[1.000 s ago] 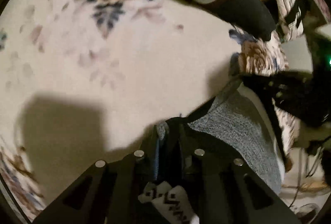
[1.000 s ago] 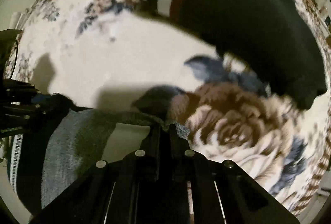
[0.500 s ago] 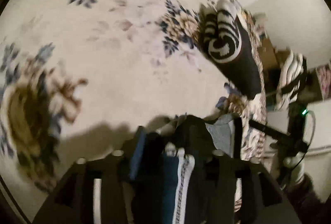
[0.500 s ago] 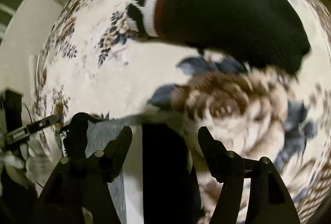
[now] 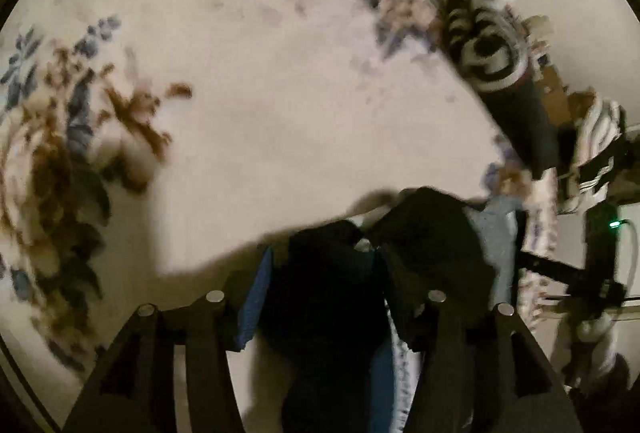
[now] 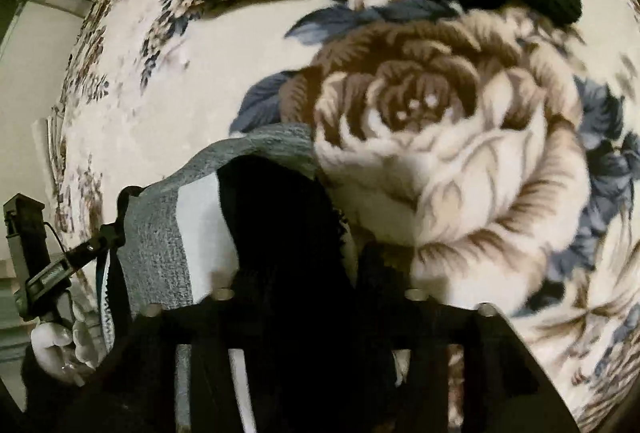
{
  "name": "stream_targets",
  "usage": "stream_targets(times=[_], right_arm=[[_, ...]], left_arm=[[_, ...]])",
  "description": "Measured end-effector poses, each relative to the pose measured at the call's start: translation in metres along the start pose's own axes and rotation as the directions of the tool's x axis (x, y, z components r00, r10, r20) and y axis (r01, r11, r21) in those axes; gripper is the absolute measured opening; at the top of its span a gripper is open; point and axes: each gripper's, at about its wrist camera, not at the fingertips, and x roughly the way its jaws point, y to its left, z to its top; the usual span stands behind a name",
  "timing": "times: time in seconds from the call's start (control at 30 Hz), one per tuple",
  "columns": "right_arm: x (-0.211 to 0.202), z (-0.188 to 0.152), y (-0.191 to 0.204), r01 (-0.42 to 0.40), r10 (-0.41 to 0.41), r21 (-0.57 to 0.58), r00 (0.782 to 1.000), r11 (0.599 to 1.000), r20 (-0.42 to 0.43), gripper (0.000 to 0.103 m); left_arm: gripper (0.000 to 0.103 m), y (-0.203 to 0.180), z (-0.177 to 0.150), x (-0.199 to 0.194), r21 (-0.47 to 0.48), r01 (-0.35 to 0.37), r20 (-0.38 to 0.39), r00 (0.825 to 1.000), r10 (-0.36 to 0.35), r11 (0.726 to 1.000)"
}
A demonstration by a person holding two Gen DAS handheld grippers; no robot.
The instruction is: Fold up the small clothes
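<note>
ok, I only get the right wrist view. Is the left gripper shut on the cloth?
Observer: No. The left wrist view shows the left gripper with its fingers spread and the dark cloth bunched between them.
Operator: Is my unit powered?
Observer: Yes, a green light glows on the body of the right gripper.
Operator: Anything past the sock?
Observer: A striped cloth sits just beyond the black sock, to its right.
</note>
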Motion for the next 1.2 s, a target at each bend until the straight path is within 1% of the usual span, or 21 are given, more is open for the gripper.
stream_targets(times=[0.03, 0.07, 0.1, 0.17, 0.23, 0.33, 0.37, 0.43, 0.47, 0.5, 0.6, 0.63, 0.7, 0.73, 0.77, 0.8, 0.83, 0.87, 0.93, 1.13, 1.2], right_arm=[[-0.006, -0.002, -0.003, -0.026, 0.026, 0.006, 1.0, 1.0, 0.001, 0.067], [-0.014, -0.005, -0.007, -0.056, 0.055, 0.015, 0.998, 0.998, 0.005, 0.081], [-0.021, -0.012, -0.014, -0.096, 0.095, 0.031, 0.995, 0.995, 0.009, 0.09], [-0.028, -0.028, -0.028, -0.192, 0.193, 0.065, 0.981, 0.979, 0.002, 0.093], [-0.019, -0.046, -0.041, -0.243, 0.248, 0.096, 0.968, 0.965, -0.043, 0.095], [0.015, -0.065, -0.054, -0.307, 0.324, 0.14, 0.938, 0.941, -0.126, 0.095], [0.026, -0.068, -0.056, -0.327, 0.348, 0.157, 0.928, 0.932, -0.131, 0.095], [0.043, -0.073, -0.057, -0.371, 0.396, 0.186, 0.91, 0.91, -0.124, 0.098], [0.048, -0.074, -0.056, -0.407, 0.433, 0.209, 0.896, 0.889, -0.098, 0.103], [0.051, -0.075, -0.054, -0.445, 0.472, 0.227, 0.878, 0.866, -0.082, 0.103], [0.062, -0.078, -0.039, -0.572, 0.606, 0.252, 0.792, 0.78, -0.078, 0.103], [0.066, -0.08, -0.032, -0.581, 0.614, 0.248, 0.785, 0.775, -0.084, 0.103], [0.072, -0.084, -0.022, -0.577, 0.607, 0.235, 0.791, 0.782, -0.078, 0.101], [0.073, -0.087, -0.019, -0.568, 0.596, 0.23, 0.8, 0.79, -0.069, 0.098], [0.074, -0.089, -0.016, -0.557, 0.584, 0.233, 0.809, 0.797, -0.064, 0.075], [0.074, -0.091, -0.016, -0.549, 0.578, 0.244, 0.814, 0.799, -0.06, 0.041], [0.073, -0.095, -0.016, -0.548, 0.577, 0.261, 0.815, 0.795, -0.048, 0.037], [0.069, -0.097, -0.014, -0.541, 0.567, 0.262, 0.823, 0.799, -0.028, 0.035], [0.059, -0.101, -0.008, -0.531, 0.55, 0.245, 0.835, 0.811, -0.009, 0.031], [0.015, -0.112, 0.015, -0.509, 0.511, 0.23, 0.858, 0.829, 0.058, 0.027], [-0.005, -0.113, 0.021, -0.505, 0.501, 0.225, 0.862, 0.834, 0.077, 0.026]], left_arm=[[0.051, 0.002, -0.003, -0.009, -0.015, 0.028, 0.01, 1.0, -0.028, 0.999], [0.053, 0.005, -0.01, -0.022, -0.041, 0.073, 0.025, 0.997, -0.072, 0.997], [0.059, 0.009, -0.018, -0.034, -0.072, 0.131, 0.045, 0.991, -0.128, 0.989], [0.088, 0.016, -0.037, -0.047, -0.124, 0.198, 0.069, 0.979, -0.19, 0.972], [0.096, 0.022, -0.058, -0.048, -0.176, 0.252, 0.077, 0.967, -0.242, 0.952], [0.096, 0.027, -0.082, -0.021, -0.245, 0.307, 0.046, 0.951, -0.305, 0.92], [0.096, 0.026, -0.086, -0.009, -0.256, 0.317, 0.034, 0.947, -0.319, 0.913], [0.096, 0.021, -0.09, 0.011, -0.244, 0.313, 0.008, 0.947, -0.321, 0.918], [0.096, 0.018, -0.09, 0.02, -0.234, 0.299, -0.003, 0.951, -0.308, 0.925], [0.096, 0.015, -0.089, 0.024, -0.223, 0.294, -0.01, 0.953, -0.303, 0.93], [0.096, 0.021, -0.085, 0.027, -0.246, 0.313, -0.002, 0.946, -0.324, 0.917], [0.096, 0.023, -0.084, 0.026, -0.252, 0.321, 0.004, 0.944, -0.33, 0.913], [0.096, 0.021, -0.083, 0.025, -0.226, 0.319, -0.004, 0.945, -0.328, 0.921], [0.092, 0.018, -0.083, 0.023, -0.199, 0.314, 0.001, 0.947, -0.32, 0.928], [0.078, 0.016, -0.083, 0.023, -0.185, 0.314, 0.005, 0.948, -0.319, 0.931], [0.065, 0.014, -0.083, 0.02, -0.16, 0.322, 0.008, 0.946, -0.325, 0.933], [0.051, 0.012, -0.083, 0.018, -0.138, 0.321, 0.006, 0.946, -0.323, 0.937], [0.042, 0.01, -0.081, 0.013, -0.113, 0.322, 0.007, 0.946, -0.323, 0.94], [0.034, 0.006, -0.08, 0.006, -0.089, 0.322, 0.009, 0.946, -0.323, 0.942], [0.025, -0.011, -0.064, -0.02, -0.022, 0.325, -0.018, 0.946, -0.325, 0.946], [0.025, -0.022, -0.052, -0.034, -0.001, 0.347, -0.026, 0.937, -0.347, 0.938]])
